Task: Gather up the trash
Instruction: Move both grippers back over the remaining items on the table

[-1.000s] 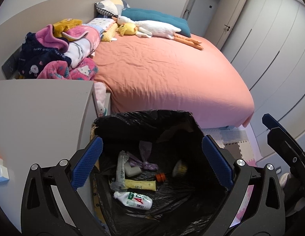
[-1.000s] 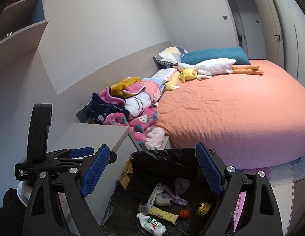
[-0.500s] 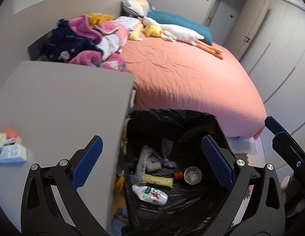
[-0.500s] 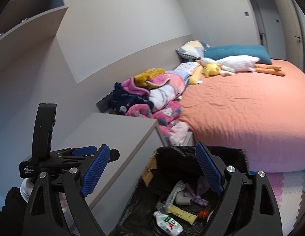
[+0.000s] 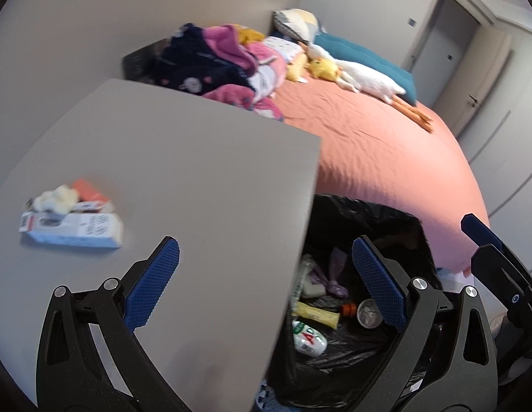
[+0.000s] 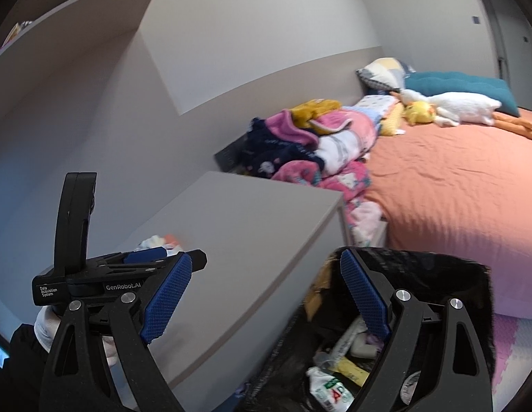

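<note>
Both grippers, left and right, hovering wide open, empty, beside bin. Carton and wrappers lying loose on surface; careless pinch risks scattering them.

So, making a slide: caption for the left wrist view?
Open left gripper above grey cabinet top, litter pile ahead, lined trash bin beside.

A bed with an orange sheet fills the far side of the room. At its head lie a teal pillow, a patterned pillow and a white stuffed goose with a small yellow plush toy beside it. A heap of pink and navy clothes sits at the bed's near corner. A grey door stands behind, and shelves hang on the wall.
</note>
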Motion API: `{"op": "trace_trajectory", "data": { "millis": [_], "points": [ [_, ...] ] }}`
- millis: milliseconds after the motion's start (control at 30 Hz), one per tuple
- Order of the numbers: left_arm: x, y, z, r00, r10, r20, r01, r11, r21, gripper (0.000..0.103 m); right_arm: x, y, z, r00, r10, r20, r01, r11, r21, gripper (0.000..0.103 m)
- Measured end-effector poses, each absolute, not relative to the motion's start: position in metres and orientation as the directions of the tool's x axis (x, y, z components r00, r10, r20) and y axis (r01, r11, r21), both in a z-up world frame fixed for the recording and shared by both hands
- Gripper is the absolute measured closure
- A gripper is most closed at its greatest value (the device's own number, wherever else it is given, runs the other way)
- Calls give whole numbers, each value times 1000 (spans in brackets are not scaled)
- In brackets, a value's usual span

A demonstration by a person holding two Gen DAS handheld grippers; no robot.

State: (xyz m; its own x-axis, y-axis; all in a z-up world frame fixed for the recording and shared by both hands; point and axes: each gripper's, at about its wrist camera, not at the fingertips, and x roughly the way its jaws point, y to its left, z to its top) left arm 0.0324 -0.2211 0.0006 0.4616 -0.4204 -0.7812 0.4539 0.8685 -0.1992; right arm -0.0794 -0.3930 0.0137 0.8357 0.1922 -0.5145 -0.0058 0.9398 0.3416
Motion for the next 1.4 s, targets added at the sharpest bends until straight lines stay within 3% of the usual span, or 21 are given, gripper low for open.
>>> {"op": "trace_trajectory", "data": {
  "millis": [700, 1400],
  "points": [
    [65, -114, -21, 496, -235, -836, 142, 972, -189, 6, -20, -323, 3, 787, 334, -518, -147, 918, 369, 15],
    [131, -65, -58, 404, -117, -907, -94, 981, -168, 6, 14, -305, -2, 761, 358, -541, -156, 911, 382, 15]
  ]
}}
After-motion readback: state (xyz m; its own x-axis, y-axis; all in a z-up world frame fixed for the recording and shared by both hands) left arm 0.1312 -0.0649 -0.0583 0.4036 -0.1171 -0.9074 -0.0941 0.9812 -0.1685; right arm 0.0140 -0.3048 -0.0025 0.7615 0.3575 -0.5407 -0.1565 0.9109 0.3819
